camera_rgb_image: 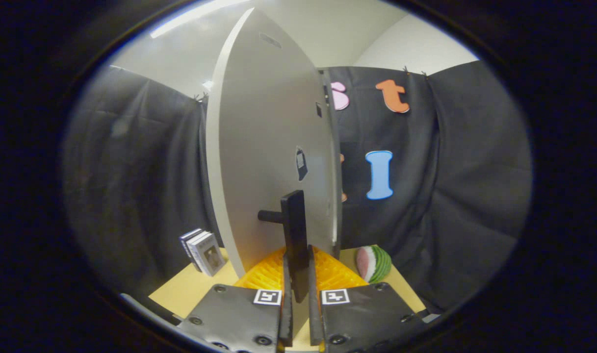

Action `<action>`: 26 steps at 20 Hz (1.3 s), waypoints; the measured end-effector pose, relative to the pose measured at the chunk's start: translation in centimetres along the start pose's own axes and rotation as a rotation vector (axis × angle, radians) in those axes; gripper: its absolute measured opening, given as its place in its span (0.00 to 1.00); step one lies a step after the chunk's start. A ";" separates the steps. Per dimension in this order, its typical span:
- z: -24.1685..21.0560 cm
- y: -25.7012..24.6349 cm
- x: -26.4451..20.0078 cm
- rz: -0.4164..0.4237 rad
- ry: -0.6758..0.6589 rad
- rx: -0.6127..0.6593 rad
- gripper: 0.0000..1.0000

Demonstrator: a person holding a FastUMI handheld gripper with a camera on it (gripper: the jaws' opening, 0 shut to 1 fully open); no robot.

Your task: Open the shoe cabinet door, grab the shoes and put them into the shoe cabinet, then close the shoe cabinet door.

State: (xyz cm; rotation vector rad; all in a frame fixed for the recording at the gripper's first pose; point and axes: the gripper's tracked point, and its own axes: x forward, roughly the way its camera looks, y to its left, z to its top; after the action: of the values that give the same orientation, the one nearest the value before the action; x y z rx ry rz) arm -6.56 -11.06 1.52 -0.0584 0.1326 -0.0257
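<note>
- The claw (298, 289) has its two fingers drawn close together on the black handle (295, 235) of the shoe cabinet door (269, 162); both fingers press the flat bar from either side, with only the bar's thickness between them.
- The handle is a thin, matte black upright bar, held off the door by a short round peg on its left side.
- The door rises straight ahead of the fingers, swung out so that its smooth pale grey face shows; its left edge is a thin curved white strip (the lens bends it), and its right edge meets the cabinet side (333, 196) just beyond.
- A small dark tag (301, 163) sits on the door face above the handle.
- Under and just ahead of the fingers lies a ribbed yellow-orange plastic piece (337, 277), on the yellowish wooden tabletop (180, 294).
- Left of the door, open table, then a small stack of boxes (203, 251) standing upright.
- Right of the fingers, a rounded watermelon-slice toy (373, 264), green rind and pink face, with free table around it.
</note>
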 end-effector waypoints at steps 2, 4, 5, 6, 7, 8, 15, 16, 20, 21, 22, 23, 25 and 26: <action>0.0 -2.0 0.0 -0.036 0.000 0.004 0.14; 0.1 -3.8 -0.2 -0.060 0.002 0.012 0.11; 0.2 -4.6 -0.2 -0.069 -0.003 0.013 0.10; 0.3 -5.4 -0.3 -0.079 -0.005 0.012 0.10; 0.3 -6.6 -0.5 -0.090 -0.005 0.010 0.09; 0.3 -7.2 -0.6 -0.092 -0.003 0.014 0.08; 0.2 -9.5 -1.0 -0.067 0.011 0.013 0.07; 0.3 -10.0 -1.6 -0.080 0.003 0.004 0.07; 0.7 -10.7 -4.1 -0.111 -0.030 0.007 0.08; 0.6 -10.7 -4.8 -0.118 -0.033 0.004 0.08; 0.6 -10.6 -5.5 -0.125 -0.038 -0.001 0.08; 0.5 -10.5 -6.2 -0.133 -0.044 -0.009 0.08; 0.6 -9.7 -7.4 -0.144 -0.059 -0.022 0.08; 0.7 -9.2 -7.9 -0.153 -0.066 -0.027 0.08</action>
State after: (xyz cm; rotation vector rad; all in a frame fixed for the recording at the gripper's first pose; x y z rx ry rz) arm -14.47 -19.99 3.77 -0.0958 0.0619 -0.1744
